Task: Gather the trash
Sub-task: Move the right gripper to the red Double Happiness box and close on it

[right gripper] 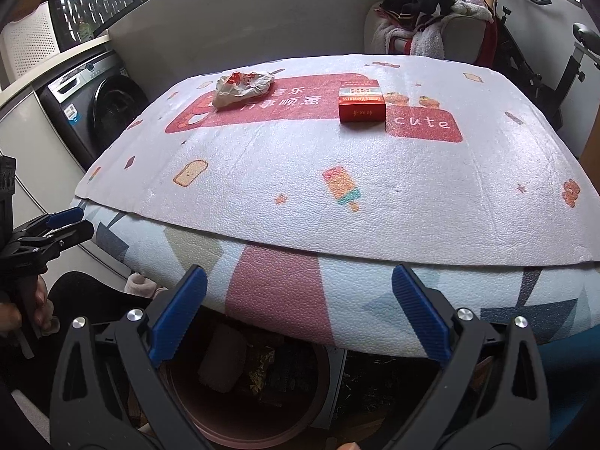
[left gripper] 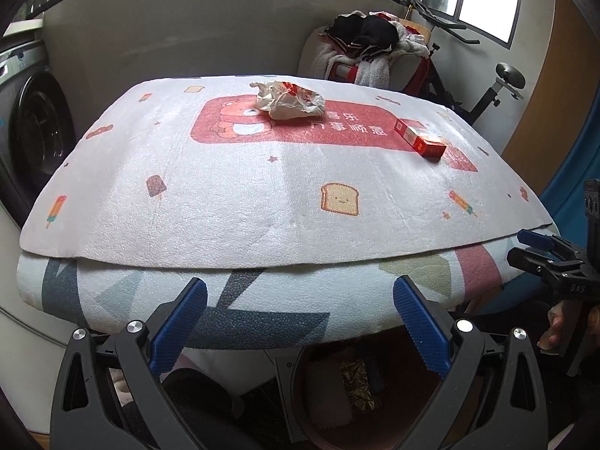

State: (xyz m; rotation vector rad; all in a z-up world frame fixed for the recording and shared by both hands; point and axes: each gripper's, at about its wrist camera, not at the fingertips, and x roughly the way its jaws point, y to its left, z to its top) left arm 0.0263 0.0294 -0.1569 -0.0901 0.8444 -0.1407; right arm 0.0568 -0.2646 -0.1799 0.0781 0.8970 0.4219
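Observation:
A crumpled white and red wrapper (left gripper: 288, 99) (right gripper: 243, 86) lies at the far side of the printed foam table mat (left gripper: 262, 195) (right gripper: 375, 195). To its right on the mat sits a red cigarette box (left gripper: 420, 137) (right gripper: 362, 103). My left gripper (left gripper: 300, 322) is open and holds nothing, hovering in front of the table's near edge. My right gripper (right gripper: 300, 322) is open too, also short of the near edge. Each shows in the other's view: the right gripper (left gripper: 532, 251) at the table's right corner, the left gripper (right gripper: 71, 225) at the left corner. Both pieces of trash lie far beyond the fingertips.
A round brown bin (left gripper: 322, 437) (right gripper: 210, 427) stands under the table's near edge with wrappers inside. A washing machine (right gripper: 97, 101) is at the left, a chair piled with clothes (left gripper: 367, 48) and an exercise bike (left gripper: 498, 86) behind the table. A hand (left gripper: 555, 330) holds the right gripper.

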